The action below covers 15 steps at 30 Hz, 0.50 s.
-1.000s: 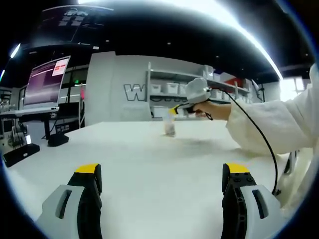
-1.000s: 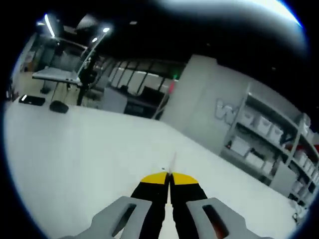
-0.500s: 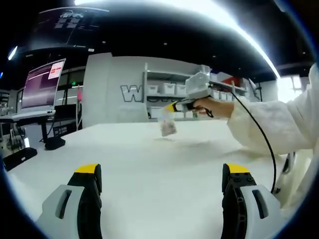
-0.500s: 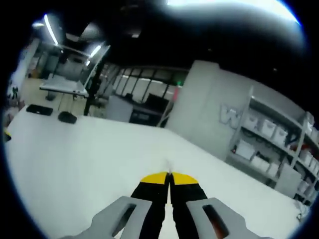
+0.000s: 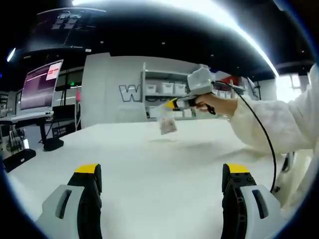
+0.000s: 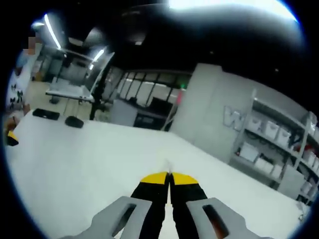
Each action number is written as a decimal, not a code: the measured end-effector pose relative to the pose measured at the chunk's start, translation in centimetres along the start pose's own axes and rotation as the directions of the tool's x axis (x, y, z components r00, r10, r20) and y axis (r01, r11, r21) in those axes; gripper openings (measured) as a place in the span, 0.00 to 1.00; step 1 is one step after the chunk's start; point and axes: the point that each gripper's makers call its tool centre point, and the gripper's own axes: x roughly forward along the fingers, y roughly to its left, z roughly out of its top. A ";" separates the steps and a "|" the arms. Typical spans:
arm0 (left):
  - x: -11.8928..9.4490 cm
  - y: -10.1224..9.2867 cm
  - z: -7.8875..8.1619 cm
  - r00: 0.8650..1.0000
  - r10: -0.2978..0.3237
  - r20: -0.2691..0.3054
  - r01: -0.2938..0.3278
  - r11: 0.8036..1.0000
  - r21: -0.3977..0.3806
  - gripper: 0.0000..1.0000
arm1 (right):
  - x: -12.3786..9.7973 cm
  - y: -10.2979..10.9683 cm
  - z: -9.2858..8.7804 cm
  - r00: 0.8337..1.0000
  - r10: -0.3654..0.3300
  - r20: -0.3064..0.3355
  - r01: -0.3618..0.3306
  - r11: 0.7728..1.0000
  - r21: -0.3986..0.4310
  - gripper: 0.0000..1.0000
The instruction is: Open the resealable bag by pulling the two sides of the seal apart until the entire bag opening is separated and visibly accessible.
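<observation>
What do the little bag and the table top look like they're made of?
The bag looks like thin clear plastic film: the background shows faintly through it and it hangs limp from the right gripper. The table looks like a matte white laminate or coated board, though that is uncertain.

A clear, glossy plastic bag (image 5: 167, 125) hangs over a matt white table (image 5: 149, 169), beside a white cloth sleeve (image 5: 279, 124), with grey plastic grippers (image 5: 162, 191) tipped in yellow and black.

White table (image 5: 149, 164); dark keyboard (image 6: 46, 114), mouse (image 6: 74, 122) at edge.
</observation>
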 end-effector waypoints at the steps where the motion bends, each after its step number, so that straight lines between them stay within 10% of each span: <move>1: 0.0 0.0 0.0 1.000 0.000 0.000 0.000 1.000 0.000 1.00 | -0.1 0.1 0.1 1.000 0.001 0.002 -0.001 1.000 -0.003 0.00; 15: -0.1 -0.1 -0.1 1.000 -0.002 -0.001 0.002 1.000 -0.001 1.00 | -1.3 1.7 1.0 0.999 0.044 0.025 -0.043 0.998 -0.037 0.00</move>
